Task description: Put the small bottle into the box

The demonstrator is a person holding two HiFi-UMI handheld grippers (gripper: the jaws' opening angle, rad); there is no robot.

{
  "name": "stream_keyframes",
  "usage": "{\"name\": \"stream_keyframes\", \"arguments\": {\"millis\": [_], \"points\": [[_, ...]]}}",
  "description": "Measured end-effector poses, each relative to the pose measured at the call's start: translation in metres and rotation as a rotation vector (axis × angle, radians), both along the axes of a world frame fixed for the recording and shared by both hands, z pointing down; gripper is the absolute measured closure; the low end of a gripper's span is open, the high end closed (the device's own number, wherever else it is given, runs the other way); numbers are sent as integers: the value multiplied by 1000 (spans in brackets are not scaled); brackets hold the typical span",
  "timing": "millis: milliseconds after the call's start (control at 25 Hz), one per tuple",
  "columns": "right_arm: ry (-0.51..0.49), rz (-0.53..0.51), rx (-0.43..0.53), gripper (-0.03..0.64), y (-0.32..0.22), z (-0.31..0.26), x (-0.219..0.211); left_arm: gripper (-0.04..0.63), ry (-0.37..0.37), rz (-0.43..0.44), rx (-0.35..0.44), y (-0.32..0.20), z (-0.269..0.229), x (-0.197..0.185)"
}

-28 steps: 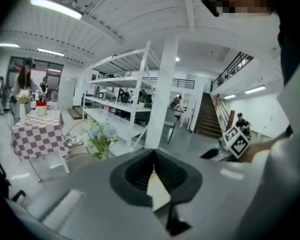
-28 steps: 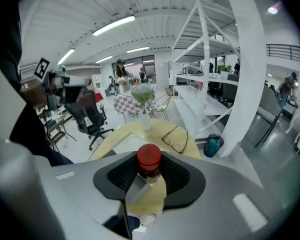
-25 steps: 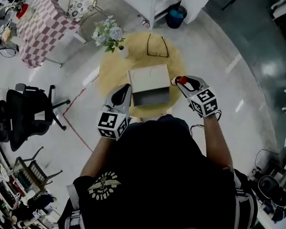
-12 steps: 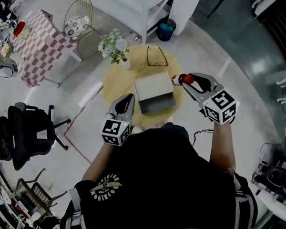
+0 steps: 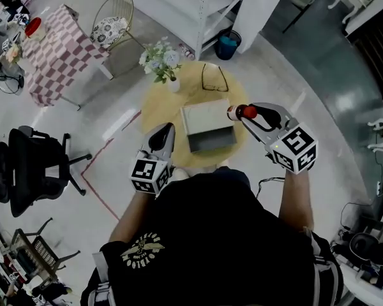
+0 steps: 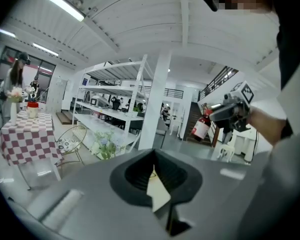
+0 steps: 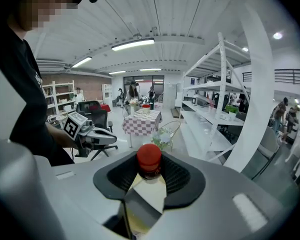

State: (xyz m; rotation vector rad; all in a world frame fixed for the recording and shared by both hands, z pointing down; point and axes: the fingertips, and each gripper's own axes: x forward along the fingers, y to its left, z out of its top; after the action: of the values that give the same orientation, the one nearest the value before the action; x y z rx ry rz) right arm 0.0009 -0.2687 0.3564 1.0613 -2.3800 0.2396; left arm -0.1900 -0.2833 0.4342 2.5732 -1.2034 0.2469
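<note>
A small bottle with a red cap is gripped between the jaws of my right gripper, held in the air just right of the box. In the left gripper view the same bottle hangs tilted from that gripper. The open cardboard box stands on the round yellow table. My left gripper hovers at the box's left side, jaws drawn together with nothing between them. In its own view the left gripper shows only a thin pale sliver between the pads.
A pair of glasses and a vase of flowers sit on the far part of the table. Around it are a chequered table, a wire chair, an office chair, a blue bin and white shelving.
My right gripper has risen with the bottle and now holds it higher beside the box. The left gripper has drifted a little away from the box.
</note>
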Motion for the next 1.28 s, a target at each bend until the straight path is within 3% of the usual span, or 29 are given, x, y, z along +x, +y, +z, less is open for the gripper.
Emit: {"name": "stream_keyframes", "arguments": {"millis": [320,680,960,1280], "points": [[75,-145,-122,465,-3,75,-19,595,-13,-104,-42,5,11,0],[218,-282,-306,463,5,244,-3,595,-56,-238,-97,18,26,11],[242,-278,-326,463,3,346,5,595,-108,-377,-172,40,50,-6],[251,-285,-324,465,8,403,0,595,-160,-435,-182,64,56,-5]]}}
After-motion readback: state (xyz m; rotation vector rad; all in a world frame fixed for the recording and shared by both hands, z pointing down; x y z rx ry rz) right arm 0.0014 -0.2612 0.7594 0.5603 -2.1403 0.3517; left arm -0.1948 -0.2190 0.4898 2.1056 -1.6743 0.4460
